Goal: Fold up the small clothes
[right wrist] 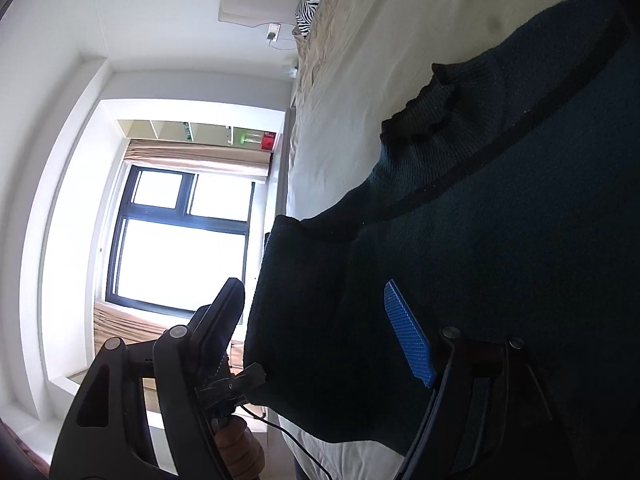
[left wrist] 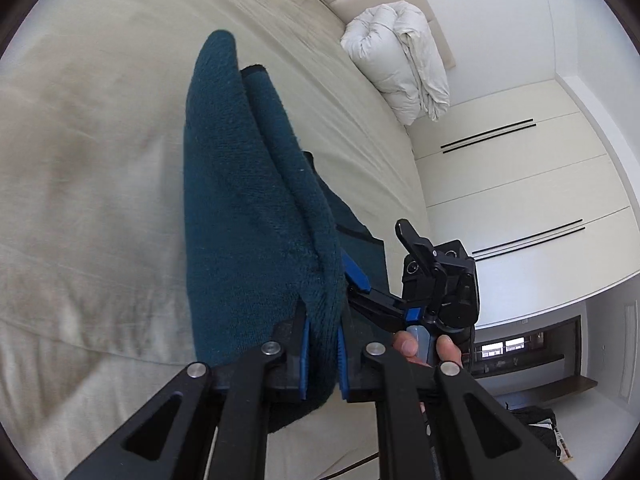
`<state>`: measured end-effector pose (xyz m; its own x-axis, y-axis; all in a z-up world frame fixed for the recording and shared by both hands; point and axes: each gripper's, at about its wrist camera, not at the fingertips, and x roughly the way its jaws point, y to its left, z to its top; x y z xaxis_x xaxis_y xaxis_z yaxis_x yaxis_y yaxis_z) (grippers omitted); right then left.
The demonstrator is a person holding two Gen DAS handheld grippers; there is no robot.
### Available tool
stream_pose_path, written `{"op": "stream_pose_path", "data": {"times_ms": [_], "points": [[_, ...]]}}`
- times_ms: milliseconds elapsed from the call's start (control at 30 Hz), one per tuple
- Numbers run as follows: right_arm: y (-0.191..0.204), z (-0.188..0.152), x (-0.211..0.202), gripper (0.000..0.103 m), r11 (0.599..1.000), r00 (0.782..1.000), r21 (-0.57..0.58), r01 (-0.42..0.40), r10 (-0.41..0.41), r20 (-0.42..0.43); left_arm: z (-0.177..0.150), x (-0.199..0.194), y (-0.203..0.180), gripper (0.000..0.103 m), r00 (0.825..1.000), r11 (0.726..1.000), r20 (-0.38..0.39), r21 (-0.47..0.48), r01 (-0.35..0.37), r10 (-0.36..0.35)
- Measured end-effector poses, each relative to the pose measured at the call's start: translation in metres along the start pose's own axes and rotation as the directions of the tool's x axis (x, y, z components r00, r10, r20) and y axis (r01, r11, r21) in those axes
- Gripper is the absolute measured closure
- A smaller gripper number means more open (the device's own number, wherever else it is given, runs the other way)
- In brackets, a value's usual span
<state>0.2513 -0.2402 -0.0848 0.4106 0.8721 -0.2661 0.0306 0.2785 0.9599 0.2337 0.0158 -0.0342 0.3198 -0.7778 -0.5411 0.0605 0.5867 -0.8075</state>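
Left gripper is clamped on the teal sweater over the bed, right gripper apart w/ cloth between its fingers, so the unheld side could sag & spoil the fold.

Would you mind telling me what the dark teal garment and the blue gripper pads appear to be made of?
The teal garment looks like soft fleece or a plush knit: fuzzy, matte nap, with a ribbed cuff in the right wrist view. The blue pads look like ridged rubber or plastic, judging by the fine grooves; which of the two I cannot tell.
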Motion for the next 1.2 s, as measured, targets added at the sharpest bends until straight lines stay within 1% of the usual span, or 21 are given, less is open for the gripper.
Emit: {"op": "stream_pose_path", "data": {"times_ms": [100,233,300,333,367,400,467,500,533,633,700,733,767,800,833,867,900,933,1033,1067,1200], "points": [[-0.011,0.014,-0.035,0.028,0.999,0.999,0.032,-0.026,0.024,0.039,-0.005,0.050,-0.024,0.091,0.998,0.999,-0.048,0.010,0.050,-0.049],[-0.032,0.028,-0.073,0.026,0.997,0.998,0.071,0.014,-0.018,0.062,-0.016,0.121,-0.037,0.089,0.987,0.996,-0.138,0.008,0.087,-0.086],[-0.046,0.032,-0.084,0.026,0.994,0.997,0.098,0.041,-0.047,0.058,-0.022,0.146,-0.038,0.087,0.981,0.997,-0.182,0.027,0.074,-0.068],[-0.053,0.032,-0.089,0.027,0.992,0.996,0.110,0.056,-0.062,0.056,-0.025,0.152,-0.036,0.082,0.979,0.998,-0.196,0.025,0.055,-0.049],[-0.058,0.032,-0.092,0.028,0.991,0.996,0.118,0.063,-0.069,0.053,-0.028,0.152,-0.036,0.074,0.978,0.998,-0.204,0.022,0.057,-0.051],[-0.061,0.030,-0.093,0.028,0.991,0.997,0.116,0.060,-0.066,0.047,-0.030,0.148,-0.036,0.067,0.976,0.996,-0.203,0.025,0.082,-0.075],[-0.059,0.029,-0.096,0.028,0.994,0.997,0.090,0.061,-0.064,0.036,-0.033,0.128,-0.040,0.041,0.977,0.991,-0.177,0.039,0.131,-0.122],[-0.058,0.030,-0.095,0.028,0.995,0.997,0.075,0.072,-0.074,0.026,-0.035,0.116,-0.043,0.037,0.978,0.987,-0.161,0.065,0.143,-0.132],[-0.056,0.030,-0.093,0.027,0.994,0.996,0.061,0.088,-0.089,0.017,-0.036,0.104,-0.045,0.033,0.981,0.984,-0.141,0.101,0.146,-0.131],[-0.047,0.026,-0.085,0.027,0.989,0.989,0.001,0.147,-0.147,-0.017,-0.033,0.073,-0.039,0.033,0.995,0.984,-0.070,0.164,0.075,-0.064],[-0.039,0.024,-0.080,0.028,0.981,0.981,-0.045,0.187,-0.189,-0.034,-0.028,0.062,-0.029,0.033,0.998,0.985,-0.031,0.165,0.054,-0.050],[-0.036,0.023,-0.076,0.030,0.976,0.977,-0.065,0.208,-0.211,-0.039,-0.023,0.060,-0.021,0.033,0.999,0.988,-0.016,0.147,0.042,-0.040],[-0.034,0.022,-0.071,0.032,0.969,0.970,-0.081,0.235,-0.239,-0.040,-0.019,0.059,-0.013,0.035,0.999,0.992,-0.009,0.123,0.037,-0.036],[-0.032,0.022,-0.067,0.039,0.959,0.961,-0.096,0.266,-0.271,-0.044,-0.019,0.059,-0.009,0.037,0.999,0.994,-0.009,0.103,0.045,-0.044],[-0.032,0.022,-0.063,0.054,0.947,0.950,-0.110,0.302,-0.309,-0.048,-0.018,0.059,-0.006,0.038,0.999,0.994,-0.009,0.094,0.046,-0.045],[-0.032,0.022,-0.060,0.064,0.931,0.934,-0.122,0.345,-0.353,-0.049,-0.018,0.056,-0.002,0.038,0.999,0.994,-0.004,0.100,0.039,-0.039],[-0.032,0.023,-0.059,0.077,0.915,0.919,-0.131,0.381,-0.390,-0.052,-0.019,0.056,-0.004,0.038,1.000,0.993,0.000,0.114,0.029,-0.029],[-0.032,0.023,-0.059,0.083,0.904,0.909,-0.139,0.404,-0.414,-0.045,-0.021,0.060,-0.007,0.038,1.000,0.992,-0.003,0.127,0.022,-0.022],[-0.017,0.021,-0.055,0.089,0.849,0.867,-0.201,0.488,-0.499,-0.002,-0.025,0.064,-0.019,0.038,1.000,0.988,-0.008,0.151,0.013,-0.012],[-0.013,0.015,-0.059,0.089,0.832,0.855,-0.222,0.508,-0.518,0.014,-0.024,0.064,-0.020,0.038,1.000,0.987,-0.010,0.159,0.012,-0.011],[0.009,0.017,-0.086,0.090,0.765,0.808,-0.271,0.584,-0.581,0.101,-0.025,0.074,-0.031,0.038,1.000,0.983,-0.014,0.182,0.005,-0.003]]}}
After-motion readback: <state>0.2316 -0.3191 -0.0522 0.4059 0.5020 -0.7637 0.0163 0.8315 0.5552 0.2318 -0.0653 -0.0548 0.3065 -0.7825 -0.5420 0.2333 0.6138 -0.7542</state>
